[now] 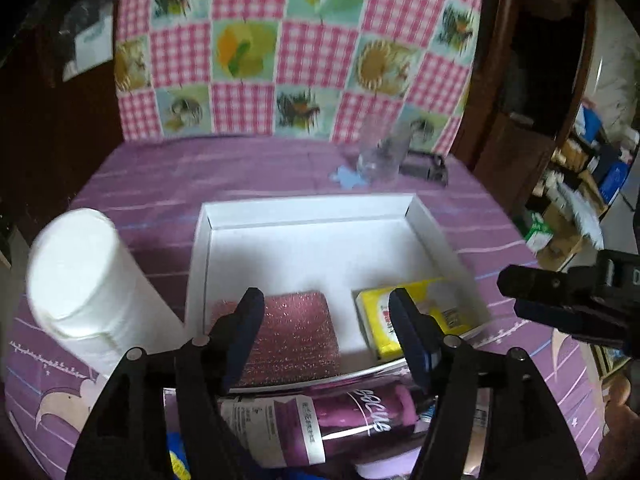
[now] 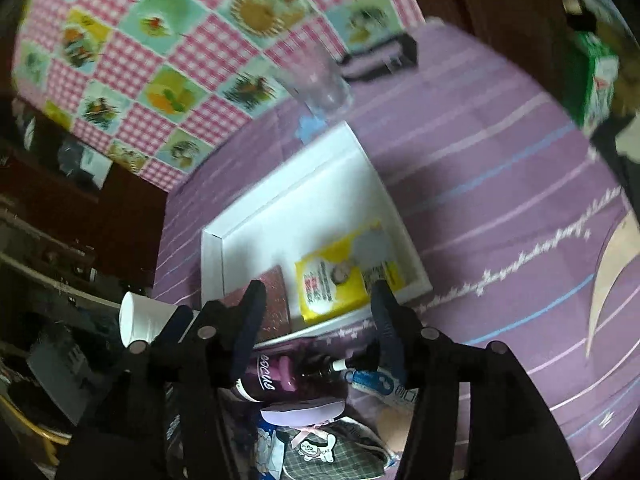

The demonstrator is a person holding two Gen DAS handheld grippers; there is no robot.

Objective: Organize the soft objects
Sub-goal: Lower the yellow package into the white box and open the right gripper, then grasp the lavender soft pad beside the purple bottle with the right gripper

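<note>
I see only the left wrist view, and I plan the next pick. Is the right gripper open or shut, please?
Observer: Open. The right gripper has its fingers apart, with nothing between them.
Operator: What lies beside the purple bottle, below my frame?
Observer: A blue and white packet lies at the nozzle end of the purple bottle.
Operator: Is anything soft nearer to the camera?
Observer: Yes, a grey plaid pouch with a pink bow and a cat label.

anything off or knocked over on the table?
The white paper roll left of the white box leans rather than standing upright. The clear plastic cup behind the box is too blurred to judge. Nothing spilled.
</note>
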